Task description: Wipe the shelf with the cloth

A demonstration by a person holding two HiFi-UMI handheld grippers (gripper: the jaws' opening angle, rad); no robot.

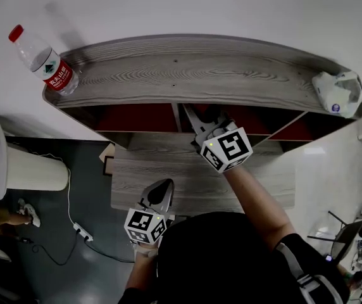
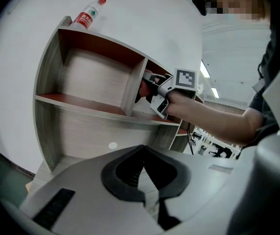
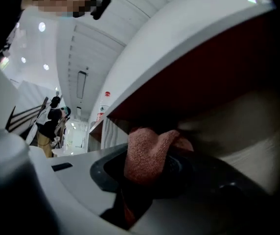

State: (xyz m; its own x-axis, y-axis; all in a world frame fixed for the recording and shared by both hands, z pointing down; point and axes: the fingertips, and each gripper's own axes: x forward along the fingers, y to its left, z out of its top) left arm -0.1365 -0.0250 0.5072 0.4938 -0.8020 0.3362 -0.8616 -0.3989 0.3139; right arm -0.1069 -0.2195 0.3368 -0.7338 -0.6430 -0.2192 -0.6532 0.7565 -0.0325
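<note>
Your right gripper (image 1: 199, 118) is clenched on the cloth (image 3: 147, 151), a coarse, nubbly knit in salmon pink that bunches into a rounded lump between the dark pads. In the head view it reaches in toward twelve o'clock, under the top board of the shelf (image 1: 181, 75). The left gripper view places it in the upper compartment just right of the upright divider (image 2: 132, 89). Whether the cloth presses on a board there cannot be told. Your left gripper (image 1: 162, 189) hangs back at six o'clock, its curved jaws drawn together to a point with nothing between them. The shelf is grey wood-grain laminate with streaky lines, and its compartment ceilings are dark red. At ten o'clock on the top board lies a clear plastic bottle (image 1: 45, 62) with a red cap and a red label; its white characters are too small to read. At two o'clock sits a crumpled white wrapper (image 1: 339, 90) with a small blue mark.
</note>
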